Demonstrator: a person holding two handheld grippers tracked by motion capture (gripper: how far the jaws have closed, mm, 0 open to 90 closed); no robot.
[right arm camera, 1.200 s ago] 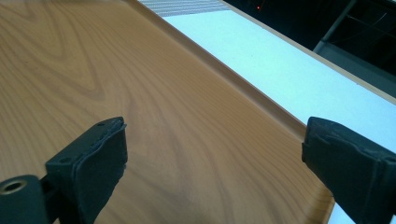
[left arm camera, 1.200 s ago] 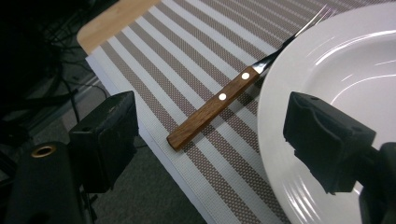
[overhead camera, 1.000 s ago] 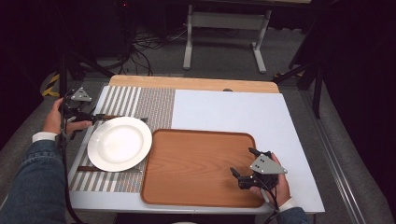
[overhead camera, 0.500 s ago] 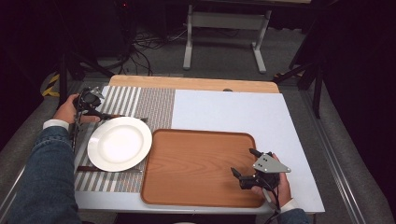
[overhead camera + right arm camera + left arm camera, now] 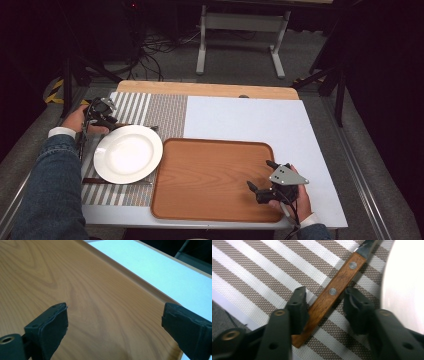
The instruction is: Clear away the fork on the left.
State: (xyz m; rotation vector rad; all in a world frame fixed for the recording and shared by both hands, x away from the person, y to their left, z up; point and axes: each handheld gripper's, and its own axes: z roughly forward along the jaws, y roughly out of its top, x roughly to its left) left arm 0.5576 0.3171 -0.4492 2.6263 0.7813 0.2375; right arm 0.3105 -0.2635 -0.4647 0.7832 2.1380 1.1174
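1 plate | 1 tray | 1 mat | left gripper spread astride 1 knife handle | right gripper released over tray

One plate, one tray, two wood-handled utensils, one placemat

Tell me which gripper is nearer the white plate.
Left. The left gripper sits just beyond the white plate's far-left rim, straddling a wooden-handled utensil. The right gripper is across the wooden tray, well away.
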